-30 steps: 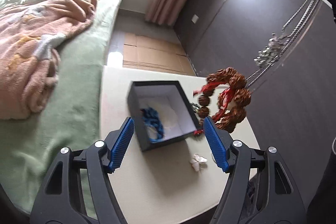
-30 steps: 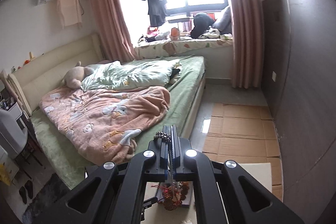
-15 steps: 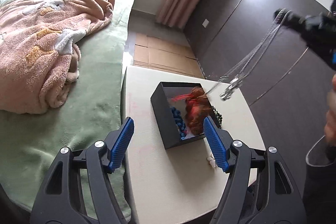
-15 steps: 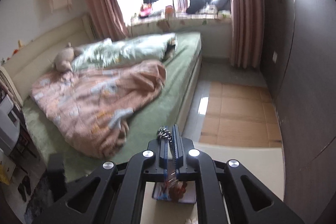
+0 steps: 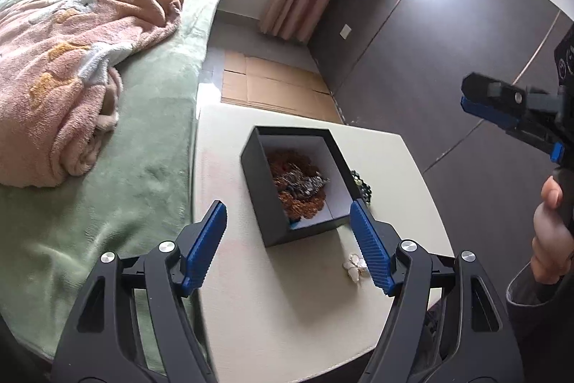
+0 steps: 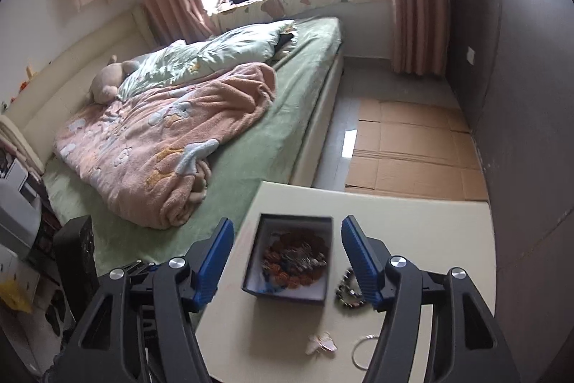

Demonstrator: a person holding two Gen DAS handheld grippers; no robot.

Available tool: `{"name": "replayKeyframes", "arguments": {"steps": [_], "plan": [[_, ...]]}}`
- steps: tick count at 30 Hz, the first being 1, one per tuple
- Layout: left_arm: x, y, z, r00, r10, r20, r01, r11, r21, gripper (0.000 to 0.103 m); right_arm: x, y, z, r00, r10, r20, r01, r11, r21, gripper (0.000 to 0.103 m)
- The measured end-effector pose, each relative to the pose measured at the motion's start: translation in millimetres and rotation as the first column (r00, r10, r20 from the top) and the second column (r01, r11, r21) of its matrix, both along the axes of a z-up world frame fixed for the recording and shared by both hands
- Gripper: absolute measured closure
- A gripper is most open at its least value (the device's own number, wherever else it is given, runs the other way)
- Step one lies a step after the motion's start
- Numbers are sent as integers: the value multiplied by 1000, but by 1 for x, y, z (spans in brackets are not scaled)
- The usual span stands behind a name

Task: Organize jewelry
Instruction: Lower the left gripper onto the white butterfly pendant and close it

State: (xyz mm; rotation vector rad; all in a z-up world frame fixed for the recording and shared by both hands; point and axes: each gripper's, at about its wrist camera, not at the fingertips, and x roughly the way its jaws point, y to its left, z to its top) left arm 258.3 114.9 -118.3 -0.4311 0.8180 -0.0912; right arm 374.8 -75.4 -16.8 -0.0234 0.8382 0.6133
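Observation:
A black jewelry box (image 5: 258, 167) (image 6: 283, 293) stands open on the cream table (image 5: 287, 304) (image 6: 412, 221). Inside lie a brown bead bracelet (image 5: 301, 200) (image 6: 297, 261) with a silver chain (image 5: 305, 183) on top, and a bit of blue (image 5: 295, 222). A dark bead bracelet (image 5: 362, 185) (image 6: 346, 289) lies right of the box. A white flower piece (image 5: 355, 268) (image 6: 321, 343) and a thin ring (image 6: 360, 352) lie nearer. My left gripper (image 5: 288, 246) is open above the table's near side. My right gripper (image 6: 285, 261) is open and empty above the box; it shows at the right of the left wrist view (image 5: 502, 110).
A bed with green sheet (image 6: 251, 146) and pink blanket (image 6: 161, 139) runs along the table's left edge. Flattened cardboard (image 6: 412, 153) covers the floor beyond the table. A dark wall (image 6: 520, 96) is on the right. A black object (image 6: 77, 261) stands low left.
My right gripper has opened and let go of the silver chain; chain and brown bead bracelet now lie in the box. The gripper sits above the box. The left gripper stayed open.

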Motion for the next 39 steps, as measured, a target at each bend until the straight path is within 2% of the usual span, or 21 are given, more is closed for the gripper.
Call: {"name": "replayKeyframes", "arguments": {"steps": [4,6,11,19,24,27,33,35,38,39], "plan": [[3,-22,-7,999,-42,-15,42,999,0,31,-4,-31,-20,998,-39,-40,39,999,4,42],[6,-36,-13,997,-70,-30,70,998,3,31,-5,-49,-37,995,-63,-74,63,998,1,48],[14,-68,-27,989,-132,-62,133,991,21,31,-9,-84,-71,984,-117,-132,118,993,1,50],[25,-108,-52,972,-192,-135,202,977,67,31,-21,-123,-102,972,-170,-161,172,985,4,50],[31,-127,-67,960,-212,-185,235,965,118,31,-30,-137,-120,969,-189,-158,187,982,-25,40],[33,-139,-73,955,-221,-199,254,954,159,24,-35,-144,-132,967,-194,-163,190,981,-42,38],[38,-159,-81,946,-230,-226,279,936,215,24,-40,-158,-148,961,-216,-173,207,976,-68,38],[38,-163,-82,947,-223,-231,277,930,242,28,-41,-159,-150,961,-218,-170,208,975,-78,38],[39,-166,-80,950,-206,-233,272,914,301,48,-42,-157,-154,963,-208,-169,196,977,-88,38],[39,-165,-79,950,-202,-236,271,910,312,58,-42,-155,-155,964,-202,-170,189,978,-92,38]]}}
